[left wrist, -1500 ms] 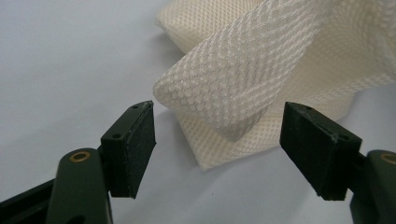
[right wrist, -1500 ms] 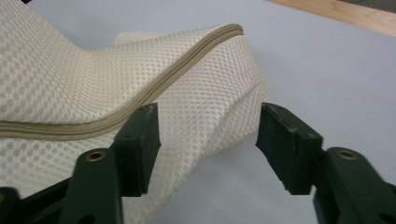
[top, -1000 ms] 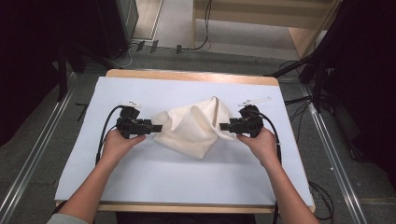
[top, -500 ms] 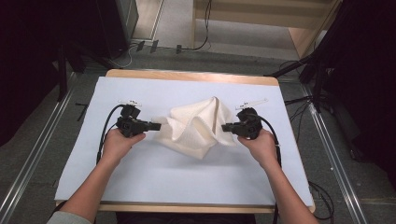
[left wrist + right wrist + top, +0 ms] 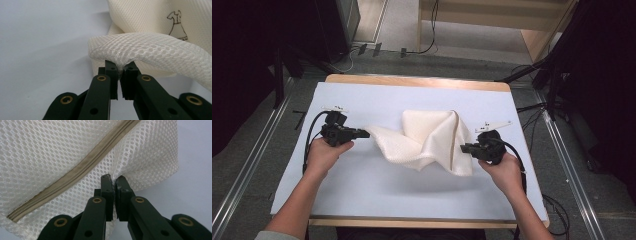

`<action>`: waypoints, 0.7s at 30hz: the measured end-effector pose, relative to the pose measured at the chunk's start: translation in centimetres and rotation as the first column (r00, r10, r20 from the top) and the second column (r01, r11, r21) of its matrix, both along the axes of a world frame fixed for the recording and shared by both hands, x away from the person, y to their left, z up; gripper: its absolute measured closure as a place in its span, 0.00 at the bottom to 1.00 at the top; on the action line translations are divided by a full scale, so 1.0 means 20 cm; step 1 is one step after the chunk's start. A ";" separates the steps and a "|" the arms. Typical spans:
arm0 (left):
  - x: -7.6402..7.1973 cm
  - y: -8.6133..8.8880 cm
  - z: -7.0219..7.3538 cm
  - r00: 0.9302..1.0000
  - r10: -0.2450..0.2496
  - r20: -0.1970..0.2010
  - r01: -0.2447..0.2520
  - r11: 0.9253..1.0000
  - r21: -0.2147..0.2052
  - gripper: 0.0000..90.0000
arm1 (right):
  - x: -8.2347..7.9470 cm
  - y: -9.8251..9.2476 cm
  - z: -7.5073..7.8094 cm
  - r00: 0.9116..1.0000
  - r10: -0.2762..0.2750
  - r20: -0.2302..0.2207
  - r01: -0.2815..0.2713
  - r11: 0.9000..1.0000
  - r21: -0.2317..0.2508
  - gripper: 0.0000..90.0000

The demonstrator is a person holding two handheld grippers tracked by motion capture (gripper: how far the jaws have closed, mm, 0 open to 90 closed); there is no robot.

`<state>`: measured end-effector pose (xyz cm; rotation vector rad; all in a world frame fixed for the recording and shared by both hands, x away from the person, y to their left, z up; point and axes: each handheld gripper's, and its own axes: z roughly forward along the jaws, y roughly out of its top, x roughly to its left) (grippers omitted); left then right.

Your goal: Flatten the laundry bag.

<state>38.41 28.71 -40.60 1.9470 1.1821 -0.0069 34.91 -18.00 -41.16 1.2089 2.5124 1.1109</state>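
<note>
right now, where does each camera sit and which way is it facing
High view: above the person's side, facing forward and down on the white-covered table; both forearms, left gripper, right gripper.
Left gripper view: rides the left gripper, along its black jaws, shut on a fold of the cream mesh laundry bag.
Right gripper view: rides the right gripper, jaws shut on mesh below the beige zipper.
Shared: all three show the bag.
</note>
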 end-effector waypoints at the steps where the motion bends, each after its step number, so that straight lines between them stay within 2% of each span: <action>1: 0.00 0.00 0.00 1.000 0.000 0.000 0.000 1.000 0.000 0.97 | 0.00 0.00 0.00 1.000 0.000 0.000 0.000 1.000 0.000 0.98; 5: 0.00 0.05 0.01 0.999 0.035 0.009 -0.035 0.999 -0.009 0.97 | -0.05 -0.01 -0.02 1.000 0.003 -0.016 -0.003 1.000 -0.011 0.98; 12: 0.03 0.15 0.00 0.995 0.100 0.015 -0.100 0.995 -0.018 0.97 | -0.07 0.02 -0.06 0.999 0.020 -0.034 -0.020 1.000 -0.006 0.98; 17: 0.05 0.23 0.00 0.986 0.163 0.014 -0.163 0.987 0.001 0.97 | -0.08 0.06 -0.08 0.998 0.040 -0.043 -0.040 0.999 0.009 0.98; 21: 0.06 0.28 -0.01 0.983 0.184 0.001 -0.184 0.983 -0.003 0.97 | -0.10 0.09 -0.09 0.997 0.057 -0.060 -0.056 0.998 0.021 0.98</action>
